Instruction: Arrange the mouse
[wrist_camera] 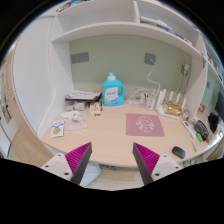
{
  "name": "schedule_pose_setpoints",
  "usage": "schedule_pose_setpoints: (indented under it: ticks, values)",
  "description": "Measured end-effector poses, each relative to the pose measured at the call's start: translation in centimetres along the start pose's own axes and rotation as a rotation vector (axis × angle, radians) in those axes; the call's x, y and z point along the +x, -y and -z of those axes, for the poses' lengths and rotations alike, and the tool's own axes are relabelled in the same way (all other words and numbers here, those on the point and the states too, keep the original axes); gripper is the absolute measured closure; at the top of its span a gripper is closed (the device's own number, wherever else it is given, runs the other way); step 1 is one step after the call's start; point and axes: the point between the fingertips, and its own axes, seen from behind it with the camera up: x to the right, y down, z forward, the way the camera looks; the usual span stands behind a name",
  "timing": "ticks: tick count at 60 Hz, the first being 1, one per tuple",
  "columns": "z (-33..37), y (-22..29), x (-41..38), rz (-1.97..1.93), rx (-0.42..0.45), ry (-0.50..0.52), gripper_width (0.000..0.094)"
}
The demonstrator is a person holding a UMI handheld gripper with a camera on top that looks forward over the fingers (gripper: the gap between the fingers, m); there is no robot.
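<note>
A small black mouse (178,152) lies on the wooden desk (110,142) near its front right part, beyond and to the right of my right finger. A pink mouse mat (144,124) lies on the desk ahead, a little right of the middle. My gripper (112,162) is open and empty, held above the desk's front edge, with the magenta pads (78,156) wide apart. Nothing stands between the fingers.
A blue and white detergent bottle (113,90) stands at the back of the desk. Papers and small boxes (80,100) lie at the back left, small bottles (163,100) at the back right. White shelves (110,25) hang above. Dark objects (203,128) sit at the far right.
</note>
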Motion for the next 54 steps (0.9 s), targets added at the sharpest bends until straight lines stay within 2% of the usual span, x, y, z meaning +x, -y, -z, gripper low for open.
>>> schedule_pose_setpoints:
  ticks: [13,22,30,39,54]
  values:
    - [-0.4,-5.2,6.8,-0.036,-0.058,-0.063,0.009]
    - [-2.4,-11.5,18.4,-0.044,-0.094,-0.136,0.0089]
    - [-4.5,-15.0,28.4,-0.045,-0.095,-0.215,0.0091]
    - [-8.3,-16.8,37.0,-0.067,-0.078,-0.257,0.0093]
    - [-14.9,-16.1,41.7,-0.051,-0.042,-0.195,0.0091]
